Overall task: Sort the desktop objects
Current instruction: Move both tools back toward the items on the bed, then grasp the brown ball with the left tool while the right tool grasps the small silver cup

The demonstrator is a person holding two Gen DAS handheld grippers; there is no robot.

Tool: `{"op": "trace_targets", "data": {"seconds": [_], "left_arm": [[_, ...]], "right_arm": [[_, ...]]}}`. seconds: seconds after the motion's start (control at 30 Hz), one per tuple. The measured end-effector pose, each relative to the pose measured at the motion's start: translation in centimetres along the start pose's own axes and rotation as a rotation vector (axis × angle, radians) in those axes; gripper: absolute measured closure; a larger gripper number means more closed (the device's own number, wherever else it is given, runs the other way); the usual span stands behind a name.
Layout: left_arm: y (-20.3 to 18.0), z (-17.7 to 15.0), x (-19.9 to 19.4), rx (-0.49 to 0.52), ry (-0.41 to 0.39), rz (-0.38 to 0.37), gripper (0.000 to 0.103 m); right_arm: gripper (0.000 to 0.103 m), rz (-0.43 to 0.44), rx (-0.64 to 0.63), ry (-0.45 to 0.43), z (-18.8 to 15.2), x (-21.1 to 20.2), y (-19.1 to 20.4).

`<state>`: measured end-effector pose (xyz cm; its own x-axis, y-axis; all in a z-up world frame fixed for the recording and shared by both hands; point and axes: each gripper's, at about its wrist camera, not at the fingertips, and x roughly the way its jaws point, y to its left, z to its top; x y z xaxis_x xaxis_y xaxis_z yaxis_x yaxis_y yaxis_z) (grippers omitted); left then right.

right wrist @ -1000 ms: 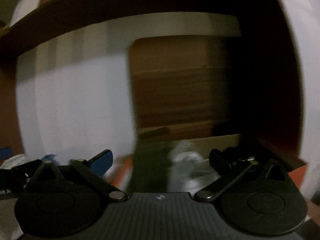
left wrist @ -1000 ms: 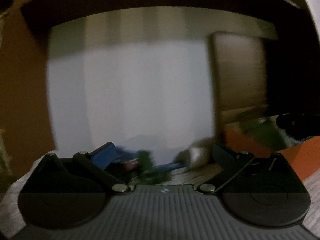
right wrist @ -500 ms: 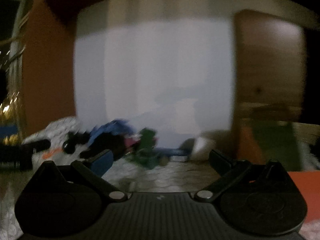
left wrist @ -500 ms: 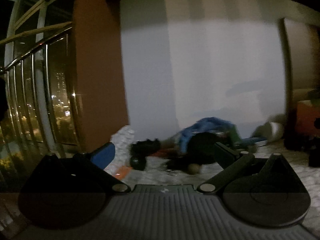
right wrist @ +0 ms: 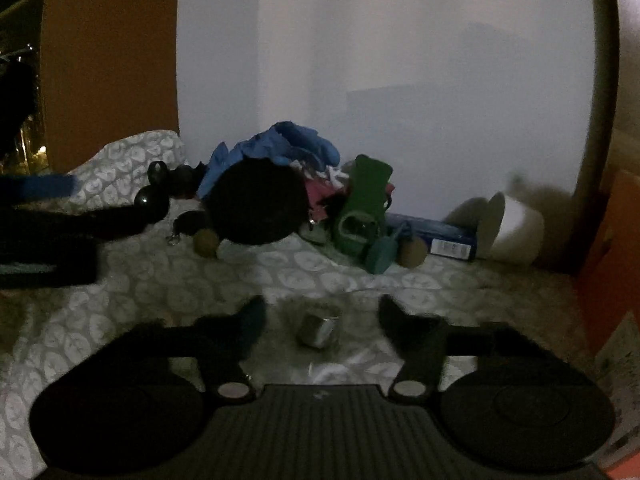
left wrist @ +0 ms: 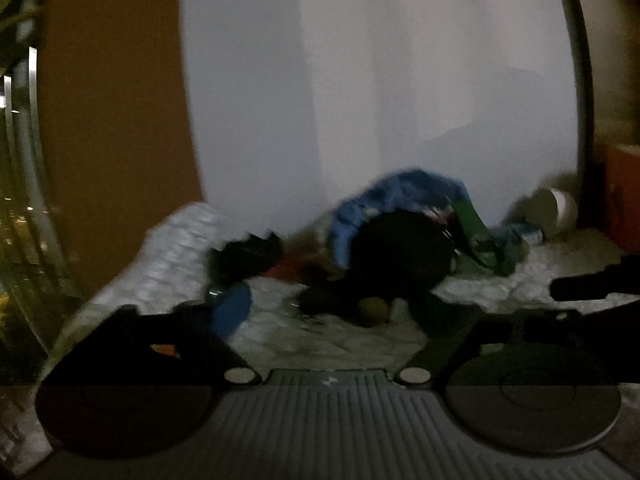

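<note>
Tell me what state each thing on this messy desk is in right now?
White cup: tipped on its side.
Blue box: lying flat.
Green case: leaning upright in the pile.
Small metal piece: lying between the jaws, untouched.
Right gripper: closing.
Left gripper: closing, nothing held.

The left gripper [left wrist: 324,312] was black—ribbed grey housing, two round discs, silver pivot screws, a blue pad on the finger at ten o'clock. The right gripper [right wrist: 322,316] matched it—dark fingers, ribbed body, paired discs, silver screws.
</note>
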<state>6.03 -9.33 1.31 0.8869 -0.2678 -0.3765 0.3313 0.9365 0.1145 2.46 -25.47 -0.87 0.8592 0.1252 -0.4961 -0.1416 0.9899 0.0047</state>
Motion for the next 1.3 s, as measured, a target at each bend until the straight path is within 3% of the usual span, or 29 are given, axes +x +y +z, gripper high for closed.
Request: {"op": "trace_targets", "data": {"seconds": [0.03,0.17,0.2,0.27,0.33,0.57,0.7,0.73,0.87,0.9,0.93,1.13,1.3], "left_arm": [[-0.1,-0.1,0.4,0.002,0.019,-0.013,0.037],[0.5,0.1,2.0,-0.035,0.072,-0.029,0.047],[0.5,0.2,2.3,-0.035,0.08,-0.029,0.054],[0.5,0.3,2.9,-0.033,0.099,-0.037,0.056],[0.3,0.2,3.5,-0.024,0.13,-0.055,0.067],[0.0,0.2,4.5,-0.031,0.165,-0.069,0.068],[0.3,0.0,5.5,-0.049,0.231,-0.084,0.074],[0.4,-0.1,5.4,-0.054,0.228,-0.086,0.078],[0.3,-0.4,4.8,-0.042,0.226,-0.083,0.078],[0.4,-0.5,4.7,-0.043,0.226,-0.084,0.078],[0.5,-0.6,4.6,-0.045,0.227,-0.085,0.078],[0.7,-1.0,4.2,-0.046,0.229,-0.084,0.078],[1.0,-1.5,3.4,-0.048,0.217,-0.077,0.079]], "right_arm": [[0.063,0.005,0.001,0.005,0.1,0.2,0.0],[0.063,0.024,0.03,0.014,0.0,0.4,-0.4],[0.063,0.031,0.037,0.015,0.0,0.5,-0.6],[0.063,0.041,0.048,0.02,0.0,0.7,-0.8],[0.063,0.052,0.059,0.026,0.0,1.0,-1.0],[0.063,0.079,0.089,0.037,0.0,1.2,-1.5],[0.063,0.084,0.099,0.04,0.1,1.2,-1.6],[0.063,0.083,0.101,0.044,0.1,1.3,-1.6],[0.065,0.07,0.094,0.054,0.2,1.4,-1.5],[0.074,0.066,0.09,0.056,0.2,1.4,-1.4],[0.075,0.061,0.086,0.058,0.2,1.5,-1.4],[0.075,0.056,0.077,0.118,0.4,2.6,-1.4],[0.08,0.03,0.085,0.103,0.3,2.3,-1.4]]}}
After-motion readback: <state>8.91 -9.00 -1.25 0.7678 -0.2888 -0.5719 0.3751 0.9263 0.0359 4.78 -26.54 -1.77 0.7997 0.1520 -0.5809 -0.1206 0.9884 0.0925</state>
